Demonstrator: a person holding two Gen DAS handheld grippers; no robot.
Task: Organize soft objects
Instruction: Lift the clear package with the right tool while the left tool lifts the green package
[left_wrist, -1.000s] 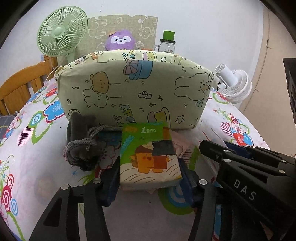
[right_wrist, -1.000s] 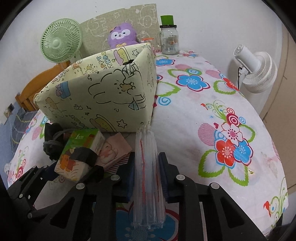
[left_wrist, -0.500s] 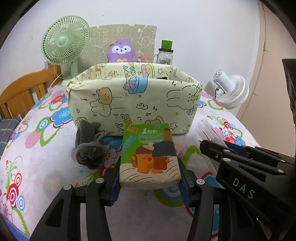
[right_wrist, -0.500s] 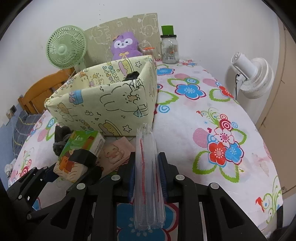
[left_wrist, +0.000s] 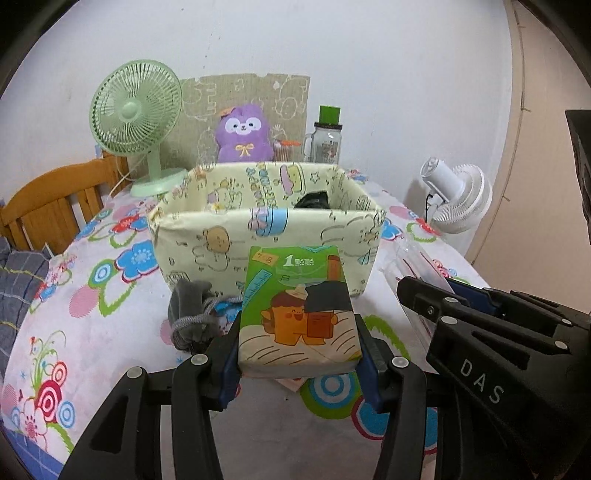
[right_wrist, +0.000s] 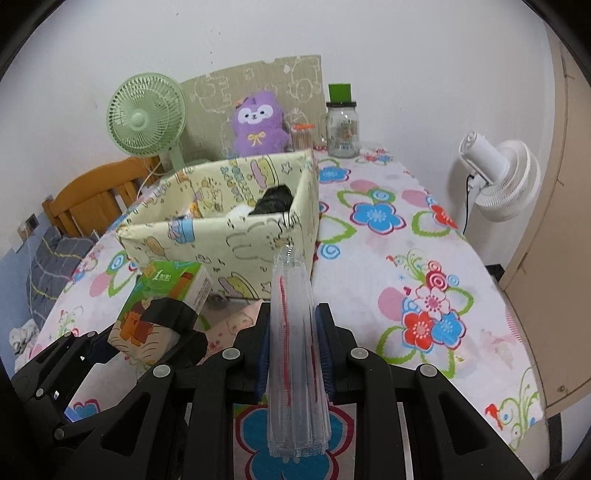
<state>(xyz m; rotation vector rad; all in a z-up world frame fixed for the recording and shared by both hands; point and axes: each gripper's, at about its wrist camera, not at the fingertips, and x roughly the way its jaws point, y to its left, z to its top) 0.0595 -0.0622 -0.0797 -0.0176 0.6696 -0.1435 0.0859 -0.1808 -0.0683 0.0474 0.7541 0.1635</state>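
Observation:
My left gripper (left_wrist: 299, 354) is shut on a green tissue pack (left_wrist: 297, 306) and holds it above the table, short of the cream cartoon-print fabric bin (left_wrist: 266, 236). The pack also shows in the right wrist view (right_wrist: 162, 295). My right gripper (right_wrist: 295, 343) is shut on a clear folded plastic bag with a red line (right_wrist: 295, 332), held up near the bin's (right_wrist: 229, 243) right corner. A dark soft item (right_wrist: 275, 199) lies inside the bin. A grey drawstring pouch (left_wrist: 190, 314) lies on the table in front of the bin, left of the pack.
A green fan (left_wrist: 136, 118), a purple plush toy (left_wrist: 243, 134) and a glass jar (left_wrist: 327, 138) stand behind the bin. A white fan (right_wrist: 496, 177) is at the table's right edge. A wooden chair (left_wrist: 48, 206) stands left. A pink packet (right_wrist: 232, 328) lies under the grippers.
Both grippers have risen and drawn back with their loads, so the bin's open top and inside now show. The pouch has stayed on the table.

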